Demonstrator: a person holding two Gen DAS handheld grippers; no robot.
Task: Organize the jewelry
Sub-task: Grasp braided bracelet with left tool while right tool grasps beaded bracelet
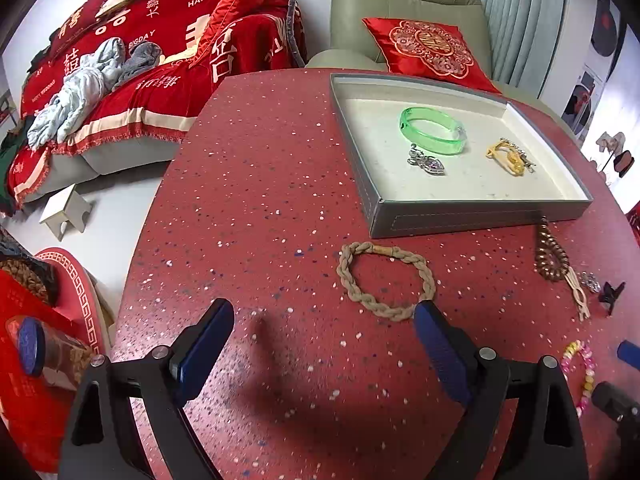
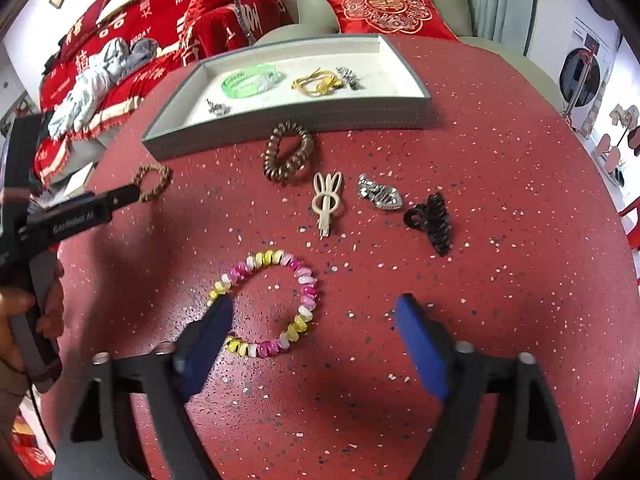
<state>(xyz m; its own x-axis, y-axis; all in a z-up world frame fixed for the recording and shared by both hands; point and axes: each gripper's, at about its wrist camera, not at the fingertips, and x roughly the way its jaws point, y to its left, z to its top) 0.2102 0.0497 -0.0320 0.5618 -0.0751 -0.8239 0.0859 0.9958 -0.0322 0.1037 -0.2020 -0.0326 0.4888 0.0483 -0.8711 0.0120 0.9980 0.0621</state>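
Blue-padded jaws of both grippers stood wide apart, holding nothing. The left gripper (image 1: 324, 322) had a rope bracelet (image 1: 386, 276) at its right pad; the right gripper (image 2: 314, 322) had a bead bracelet (image 2: 266, 304) at its left pad. Beyond lay the tray (image 2: 288, 118), part-filled. Next, probably: close, lift, carry forward.

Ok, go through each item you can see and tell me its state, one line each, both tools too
Left tool: open, empty, right finger at the rope bracelet.
Right tool: open, empty, over the bead bracelet.
Grey tray: lidless, holds four pieces.
Green translucent bangle: in tray.
Tan braided rope bracelet: on table.
Pink-and-yellow bead bracelet: on table.
Brown spiral hair tie: on table, touching tray wall.
Black claw clip: shut, on table.
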